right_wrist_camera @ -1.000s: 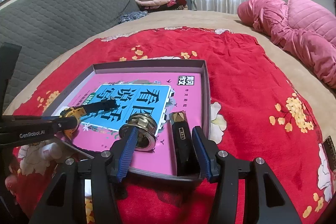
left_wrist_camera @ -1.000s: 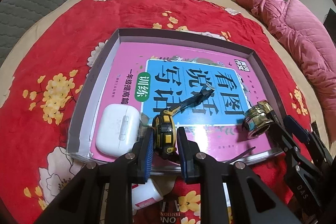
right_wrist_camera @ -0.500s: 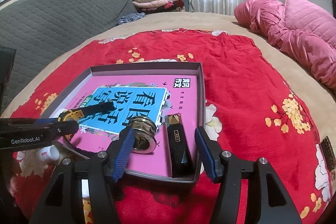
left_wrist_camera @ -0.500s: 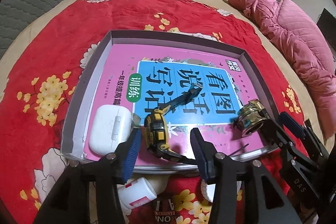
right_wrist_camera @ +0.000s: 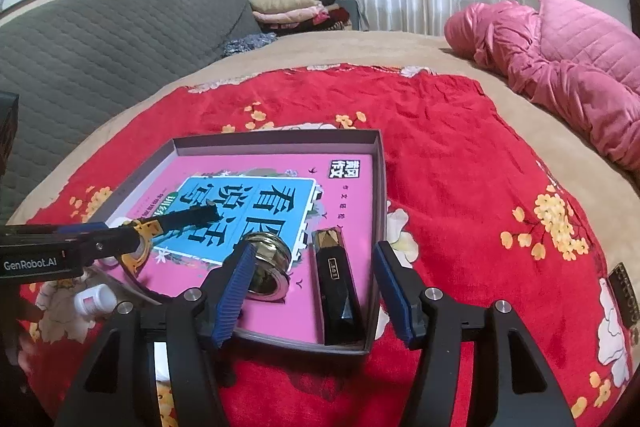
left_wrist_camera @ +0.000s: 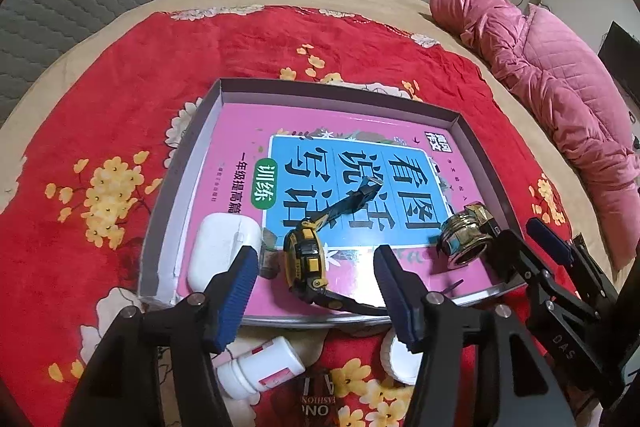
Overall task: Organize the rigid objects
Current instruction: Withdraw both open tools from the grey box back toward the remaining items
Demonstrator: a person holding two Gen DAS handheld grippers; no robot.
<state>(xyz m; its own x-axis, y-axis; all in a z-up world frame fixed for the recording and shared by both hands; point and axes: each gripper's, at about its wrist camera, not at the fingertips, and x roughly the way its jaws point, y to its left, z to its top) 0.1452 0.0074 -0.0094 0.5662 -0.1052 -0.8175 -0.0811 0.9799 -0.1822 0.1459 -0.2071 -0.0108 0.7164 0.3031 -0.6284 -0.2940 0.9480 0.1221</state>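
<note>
A: Which step is this?
B: Release. The left hand-held gripper [left_wrist_camera: 316,293] is opening, the watch [left_wrist_camera: 306,261] free in the tray [left_wrist_camera: 160,227]; the right hand-held gripper [right_wrist_camera: 310,287] is opening over the black case [right_wrist_camera: 340,297].
A: Next?
B: Probably the white bottle [left_wrist_camera: 260,373] on the bed.

Even indoor light, fisheye-warped edges
</note>
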